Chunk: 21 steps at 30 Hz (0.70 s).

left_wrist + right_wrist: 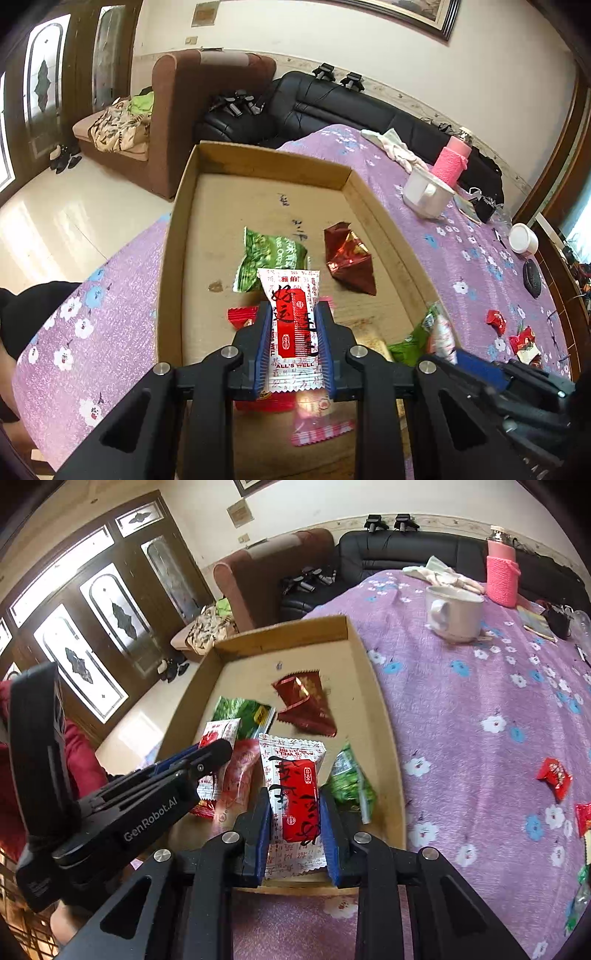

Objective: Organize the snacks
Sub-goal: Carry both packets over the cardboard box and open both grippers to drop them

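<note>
- The left gripper (293,332) is clamped on a white-and-red snack packet (293,317), blue pads pressing its two long edges; the packet stands over the near part of the cardboard tray (271,157).
- The right gripper (293,812) is likewise closed on a second white-and-red packet (293,775), held above the tray's near edge.
- In the right wrist view the left gripper (218,751) enters from 9 o'clock, beside the right one, both over the tray (384,716).
- Packets lying in the tray, left wrist view: one green (271,258) at 12 o'clock of the held packet, one dark red foil (349,258) at 1 o'clock, one small red (242,317) at 9 o'clock, one pale pink (317,417) at 6 o'clock. Another green packet (349,779) lies at 3 o'clock of the right gripper's load.
- Loose on the purple floral cloth (480,701): at least two small red sweets (496,321) at 3 o'clock.
- One white mug (454,613) and one pink bottle (502,576) stand at 1 o'clock.
</note>
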Each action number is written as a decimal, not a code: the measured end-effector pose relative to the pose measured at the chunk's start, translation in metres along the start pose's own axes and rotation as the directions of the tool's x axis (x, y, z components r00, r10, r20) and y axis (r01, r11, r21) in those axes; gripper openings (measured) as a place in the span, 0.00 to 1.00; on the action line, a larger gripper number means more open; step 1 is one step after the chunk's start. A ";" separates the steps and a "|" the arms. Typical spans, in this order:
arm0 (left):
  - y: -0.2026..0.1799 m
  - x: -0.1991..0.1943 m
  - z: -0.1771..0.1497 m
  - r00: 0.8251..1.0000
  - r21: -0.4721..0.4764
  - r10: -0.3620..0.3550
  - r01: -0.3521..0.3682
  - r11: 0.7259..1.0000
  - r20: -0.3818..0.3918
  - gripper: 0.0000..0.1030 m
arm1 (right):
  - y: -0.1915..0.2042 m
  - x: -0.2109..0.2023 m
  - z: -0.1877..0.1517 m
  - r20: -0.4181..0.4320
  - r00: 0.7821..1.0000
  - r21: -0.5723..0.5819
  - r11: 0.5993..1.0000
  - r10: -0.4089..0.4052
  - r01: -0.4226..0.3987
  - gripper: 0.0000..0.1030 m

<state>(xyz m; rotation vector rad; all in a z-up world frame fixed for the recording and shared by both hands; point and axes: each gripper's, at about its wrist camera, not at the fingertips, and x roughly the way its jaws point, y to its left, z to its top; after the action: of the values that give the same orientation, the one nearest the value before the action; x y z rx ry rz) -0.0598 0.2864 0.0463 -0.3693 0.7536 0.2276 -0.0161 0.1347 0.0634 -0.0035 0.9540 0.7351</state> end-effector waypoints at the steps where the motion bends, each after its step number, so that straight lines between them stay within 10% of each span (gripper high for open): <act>1: 0.000 0.001 0.000 1.000 0.001 0.000 0.000 1.000 0.001 0.22 | -0.001 0.002 -0.001 0.002 1.000 0.001 1.000 -0.004 0.004 0.28; 21: -0.029 -0.019 0.001 0.999 0.045 -0.019 0.017 0.999 0.034 0.33 | -0.033 -0.048 -0.013 0.074 0.996 0.063 0.997 0.049 -0.054 0.35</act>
<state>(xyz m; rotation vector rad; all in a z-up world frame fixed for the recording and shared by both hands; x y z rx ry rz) -0.0631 0.2588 0.0673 -0.3287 0.7202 0.1993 -0.0239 0.0778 0.0812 0.1041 0.9109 0.7464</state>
